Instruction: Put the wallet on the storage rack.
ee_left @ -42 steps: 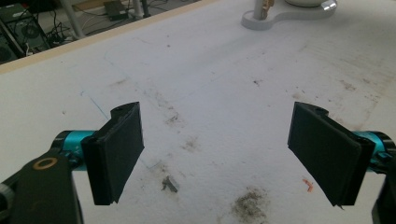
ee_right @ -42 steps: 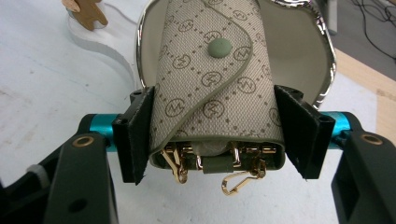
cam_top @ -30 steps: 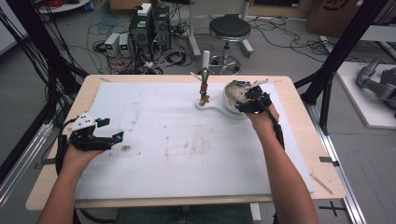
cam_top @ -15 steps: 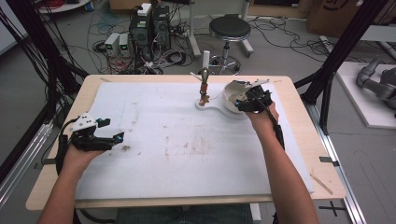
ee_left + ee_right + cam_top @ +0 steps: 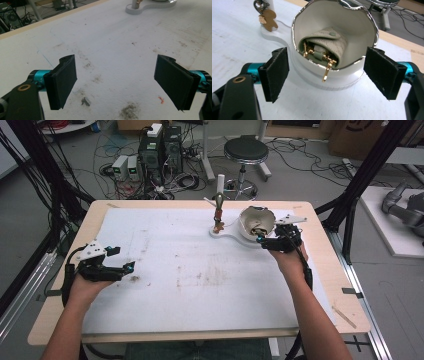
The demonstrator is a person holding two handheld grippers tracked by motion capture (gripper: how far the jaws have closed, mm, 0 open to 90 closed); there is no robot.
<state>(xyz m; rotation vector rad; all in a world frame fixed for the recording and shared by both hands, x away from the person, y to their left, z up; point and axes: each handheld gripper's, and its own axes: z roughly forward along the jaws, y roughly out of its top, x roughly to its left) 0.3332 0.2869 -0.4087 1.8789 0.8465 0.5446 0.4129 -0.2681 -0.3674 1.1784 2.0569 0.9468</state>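
High view, items listed from the near edge outward. Person's forearms enter over the near edge of the tabletop [image 5: 325, 265], one toward each side.

Left gripper [image 5: 131, 266]: held low near the left edge, about midway along it, over the stained white mat [image 5: 200, 285] that covers most of the tabletop. In the left gripper view its jaws are spread wide with only mat between them; a small red fleck [image 5: 161, 100] and dark smudges lie on the mat just ahead of the pads.

Right gripper [image 5: 260, 240]: held toward the far right corner, just beside the white bowl [image 5: 245, 222]. Its jaws have just been opening and now stand wide apart; nothing is between the pads, and in the right gripper view they sit a little short of the bowl, one to each side of its mouth.

White bowl: tipped on its side with a chrome rim, mouth turned toward the right gripper, resting on the round end of a white stand base [image 5: 225, 234]. Inside it lies a folded grey-green leather key pouch [image 5: 327, 43], with gold key hardware [image 5: 326, 72] hanging out over the lower rim.

White post [image 5: 220, 185]: upright on the smaller end of the base, near the middle of the far edge; a small brown figure charm [image 5: 268, 19] hangs against it.
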